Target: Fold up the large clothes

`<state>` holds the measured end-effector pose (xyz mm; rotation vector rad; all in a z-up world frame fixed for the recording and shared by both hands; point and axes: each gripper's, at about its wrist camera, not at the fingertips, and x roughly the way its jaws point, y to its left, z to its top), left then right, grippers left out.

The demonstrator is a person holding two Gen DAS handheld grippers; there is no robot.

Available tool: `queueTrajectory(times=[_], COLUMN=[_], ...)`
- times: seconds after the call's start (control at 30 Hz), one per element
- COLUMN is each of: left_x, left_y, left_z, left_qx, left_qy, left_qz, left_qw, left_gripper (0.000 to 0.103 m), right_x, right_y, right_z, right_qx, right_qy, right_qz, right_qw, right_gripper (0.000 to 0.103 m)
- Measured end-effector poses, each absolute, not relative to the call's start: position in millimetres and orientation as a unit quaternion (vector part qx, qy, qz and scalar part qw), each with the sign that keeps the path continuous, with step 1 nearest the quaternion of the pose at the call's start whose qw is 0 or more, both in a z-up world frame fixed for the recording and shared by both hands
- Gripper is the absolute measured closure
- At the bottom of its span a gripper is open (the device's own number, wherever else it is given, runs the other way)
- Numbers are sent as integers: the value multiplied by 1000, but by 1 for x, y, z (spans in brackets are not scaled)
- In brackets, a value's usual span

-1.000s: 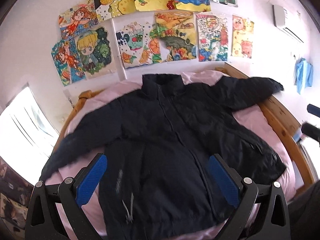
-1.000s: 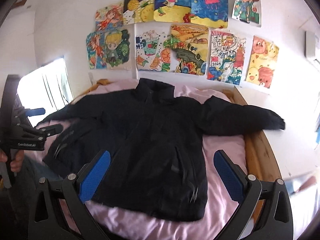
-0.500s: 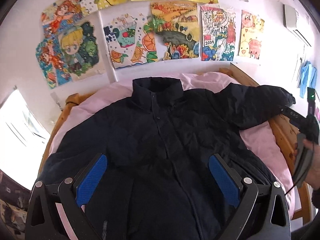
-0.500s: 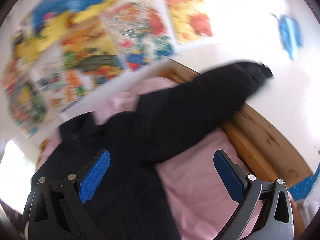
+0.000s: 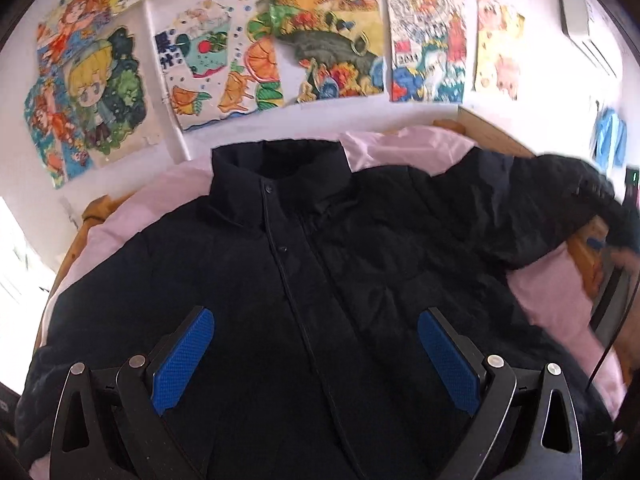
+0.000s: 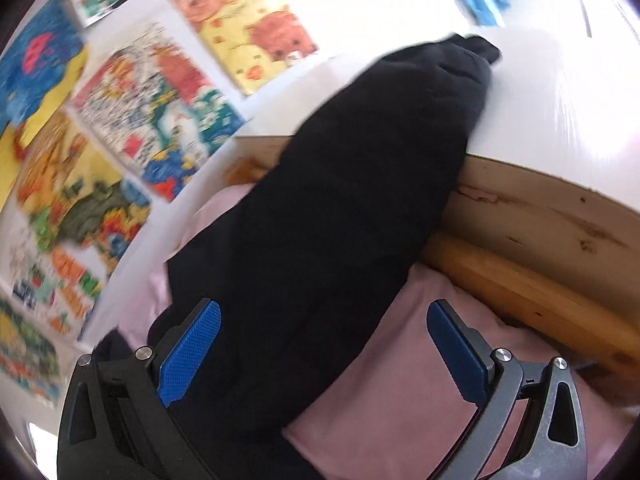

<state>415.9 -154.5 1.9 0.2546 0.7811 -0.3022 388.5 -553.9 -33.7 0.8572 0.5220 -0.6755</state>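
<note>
Jacket (image 5: 320,280) sleeve (image 6: 340,200) cuff blurred, perhaps overhanging bed frame (image 6: 540,232); hem cropped.

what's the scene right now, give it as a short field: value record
garment: dark jacket, spread front up, closed at the front
surface: bed with pink sheet and wooden frame
collar: toward the wall with drawings
sleeve: right-hand sleeve stretched out over the bed frame, cuff toward the wall
left gripper: open, over the jacket's lower front, holding nothing
right gripper: open, aimed along the sleeve, not gripping it
fold state: not yet folded
</note>
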Motion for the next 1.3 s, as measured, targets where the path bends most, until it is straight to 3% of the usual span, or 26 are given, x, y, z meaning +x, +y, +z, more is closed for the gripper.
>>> queueTrajectory(times=[0.03,0.1,0.13,0.23,0.3,0.37,0.47,0.57,0.77,0.93,1.03,1.17,1.3], left_x=[419,427,431,437,441,446,453,462,476,484,488,492,496], left_y=[-156,-159,-160,-159,-157,-149,-134,-114,-73,-38,-8,36,69], left_z=[-4,-16,-21,-28,-31,-30,-27,-23,-7,13,25,29,19], left_qx=[130,139,141,150,150,129,96,69,-8,-49,-73,-116,-155], left_qy=[380,391,396,402,411,430,449,461,464,445,425,410,409], left_qz=[-145,-142,-142,-130,-121,-127,-120,-106,-100,-85,-60,-24,-3], left_qw=[904,899,896,894,891,885,880,879,880,890,900,904,899], left_gripper=[0,0,0,0,0,0,0,0,0,0,0,0,0], right_x=[390,393,393,397,398,396,398,403,428,484,520,543,534], right_y=[-558,-568,-572,-585,-592,-597,-603,-599,-569,-494,-411,-293,-199], right_z=[-39,-47,-51,-64,-71,-77,-81,-71,-18,44,64,39,-34], right_qx=[412,433,446,474,479,478,485,457,356,178,10,-223,-412], right_qy=[235,220,213,192,182,183,179,177,131,95,84,99,165], right_qz=[-323,-329,-333,-339,-357,-375,-380,-386,-384,-323,-237,-89,39], right_qw=[819,810,803,790,781,773,767,782,842,924,968,966,895], right_gripper=[3,18,32,41,53,76,90,97,99,99,99,99,99])
